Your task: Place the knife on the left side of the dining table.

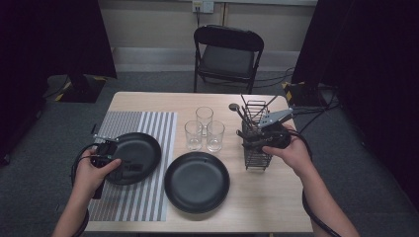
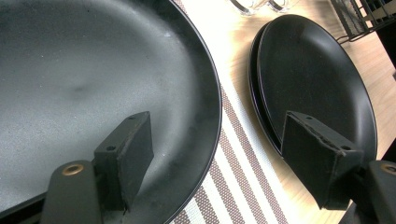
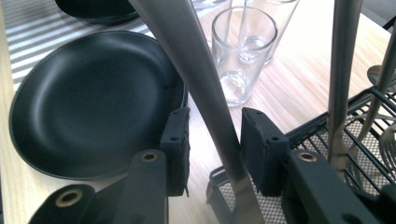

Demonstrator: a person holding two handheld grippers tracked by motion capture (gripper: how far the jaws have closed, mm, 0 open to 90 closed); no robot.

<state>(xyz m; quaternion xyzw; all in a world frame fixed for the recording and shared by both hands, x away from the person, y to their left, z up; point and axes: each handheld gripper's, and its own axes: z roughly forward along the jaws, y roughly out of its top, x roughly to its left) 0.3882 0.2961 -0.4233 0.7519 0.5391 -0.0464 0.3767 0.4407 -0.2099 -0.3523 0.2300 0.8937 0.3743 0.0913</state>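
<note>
Right gripper view shows your right gripper with its jaws not yet pinching the steel utensil handle standing in the wire caddy, so lifting now risks it slipping against the glasses.

On a light wooden table, the left gripper rests over the near rim of a black plate on a striped placemat. The right gripper is at a wire cutlery caddy. Three glasses stand behind a second black plate
</note>
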